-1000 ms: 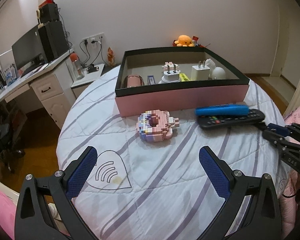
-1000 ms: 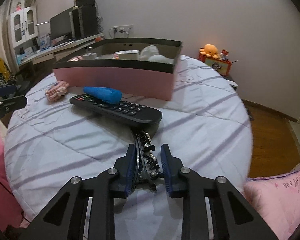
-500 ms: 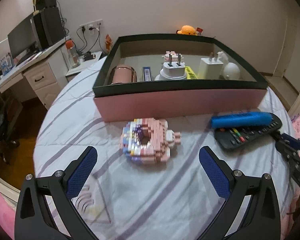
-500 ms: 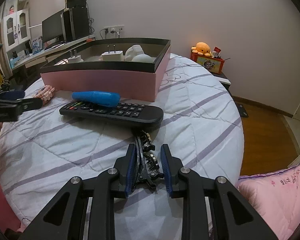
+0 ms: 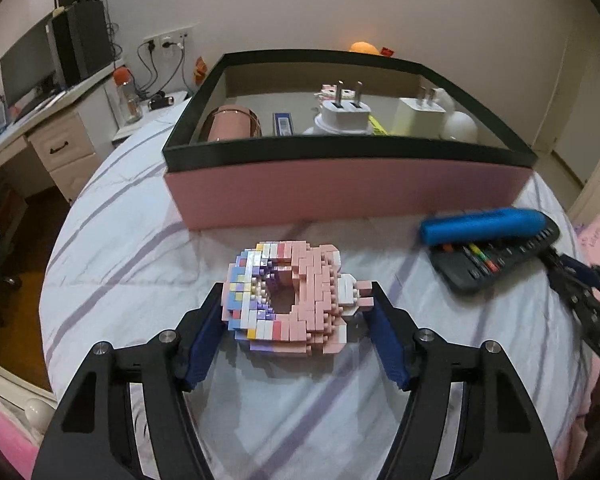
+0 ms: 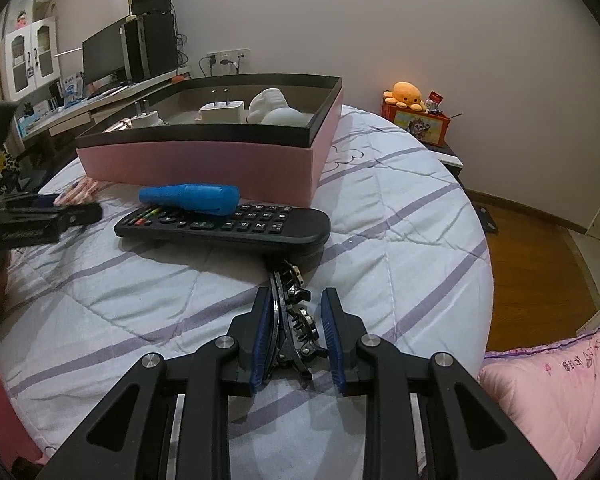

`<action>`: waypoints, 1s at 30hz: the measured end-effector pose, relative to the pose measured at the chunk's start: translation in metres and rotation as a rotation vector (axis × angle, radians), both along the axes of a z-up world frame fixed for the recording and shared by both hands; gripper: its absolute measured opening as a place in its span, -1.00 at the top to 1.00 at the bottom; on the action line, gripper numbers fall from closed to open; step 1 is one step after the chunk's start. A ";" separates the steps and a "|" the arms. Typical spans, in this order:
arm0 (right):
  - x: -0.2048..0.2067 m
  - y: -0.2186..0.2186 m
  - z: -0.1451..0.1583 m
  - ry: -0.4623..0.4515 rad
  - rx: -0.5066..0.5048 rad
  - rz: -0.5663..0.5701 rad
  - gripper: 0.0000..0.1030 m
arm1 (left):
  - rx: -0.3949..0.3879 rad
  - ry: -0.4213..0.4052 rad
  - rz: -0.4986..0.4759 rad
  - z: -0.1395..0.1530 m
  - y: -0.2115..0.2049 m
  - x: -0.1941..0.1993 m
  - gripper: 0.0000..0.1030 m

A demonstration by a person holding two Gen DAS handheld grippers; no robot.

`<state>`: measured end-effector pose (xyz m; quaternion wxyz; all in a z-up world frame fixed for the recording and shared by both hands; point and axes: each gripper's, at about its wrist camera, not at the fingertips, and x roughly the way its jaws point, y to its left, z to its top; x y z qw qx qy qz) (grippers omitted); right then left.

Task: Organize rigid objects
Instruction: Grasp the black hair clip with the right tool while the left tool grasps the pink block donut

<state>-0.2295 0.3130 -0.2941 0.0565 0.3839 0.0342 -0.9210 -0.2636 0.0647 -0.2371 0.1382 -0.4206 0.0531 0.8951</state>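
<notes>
The pink box (image 5: pixel 340 196) now fills more of the left wrist view than one second ago. The brick donut (image 5: pixel 288 300) lies on the bed (image 5: pixel 120 240) before the box's front wall, now between the closing jaws of the left gripper (image 5: pixel 296 300). The right gripper (image 6: pixel 296 312), unchanged, stays narrow around a black hair clip (image 6: pixel 292 312) near the bed's front edge.

both wrist views look down close over the bed (image 5: pixel 140 248), sharing the pink box (image 5: pixel 340 196) (image 6: pixel 204 160) and remote (image 6: pixel 224 226).
</notes>
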 end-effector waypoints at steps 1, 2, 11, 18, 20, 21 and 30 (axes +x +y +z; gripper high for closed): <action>0.001 -0.002 0.001 -0.004 0.004 0.002 0.50 | -0.010 -0.001 -0.005 0.001 -0.001 0.005 -0.33; 0.002 -0.004 0.002 -0.008 0.009 0.007 0.50 | -0.016 0.000 -0.009 0.002 -0.002 0.010 -0.33; 0.021 -0.030 0.008 -0.060 -0.038 0.089 0.51 | -0.038 -0.008 -0.054 0.005 -0.015 0.053 -0.34; 0.015 -0.034 0.001 -0.060 -0.031 0.074 0.50 | -0.028 -0.001 -0.048 0.000 -0.015 0.047 -0.43; 0.013 -0.035 0.000 -0.048 -0.015 0.078 0.50 | -0.025 0.014 -0.046 -0.003 -0.011 0.049 -0.44; 0.012 -0.037 -0.001 -0.041 -0.002 0.088 0.50 | -0.027 0.025 -0.048 -0.003 -0.010 0.049 -0.41; 0.014 -0.008 0.006 -0.080 -0.324 0.122 0.60 | 0.059 0.025 -0.088 0.008 -0.015 0.056 -0.33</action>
